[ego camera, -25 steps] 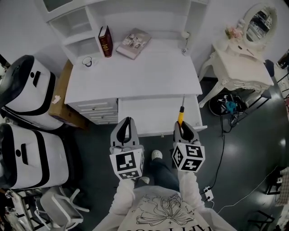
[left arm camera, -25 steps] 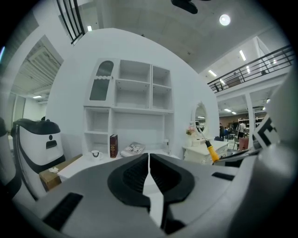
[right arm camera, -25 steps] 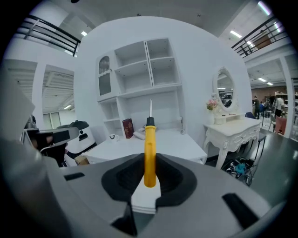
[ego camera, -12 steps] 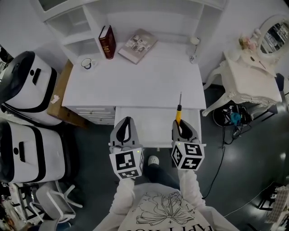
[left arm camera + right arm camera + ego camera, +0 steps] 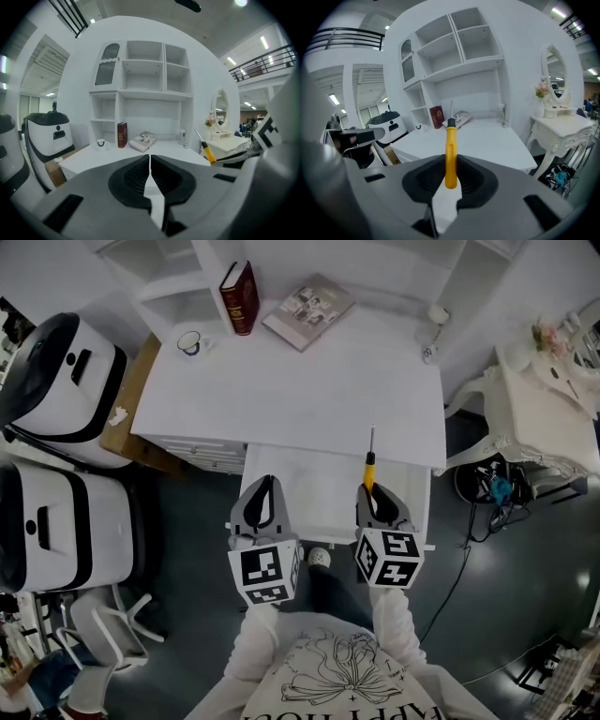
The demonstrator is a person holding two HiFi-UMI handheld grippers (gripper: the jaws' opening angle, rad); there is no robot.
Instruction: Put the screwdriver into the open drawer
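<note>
A screwdriver (image 5: 369,468) with a yellow handle and thin metal shaft is held in my right gripper (image 5: 373,489), which is shut on the handle. The shaft points away from me, toward the desk's front edge. In the right gripper view the yellow handle (image 5: 450,154) stands upright between the jaws. The open drawer (image 5: 309,486) is a white tray pulled out under the white desk (image 5: 300,390), and both grippers hover over its near half. My left gripper (image 5: 266,486) is shut and holds nothing; its jaws meet in the left gripper view (image 5: 150,161), where the screwdriver (image 5: 206,151) shows at the right.
On the desk's far side are a red book (image 5: 239,284), a magazine (image 5: 309,299), a mug (image 5: 190,341) and a small white lamp (image 5: 434,334). Black-and-white machines (image 5: 56,381) and a cardboard box (image 5: 127,423) stand left. A white dressing table (image 5: 553,390) stands right.
Both grippers have moved forward and slightly down toward the desk, side by side. The drawer now lies further under them. The right gripper still holds the screwdriver.
</note>
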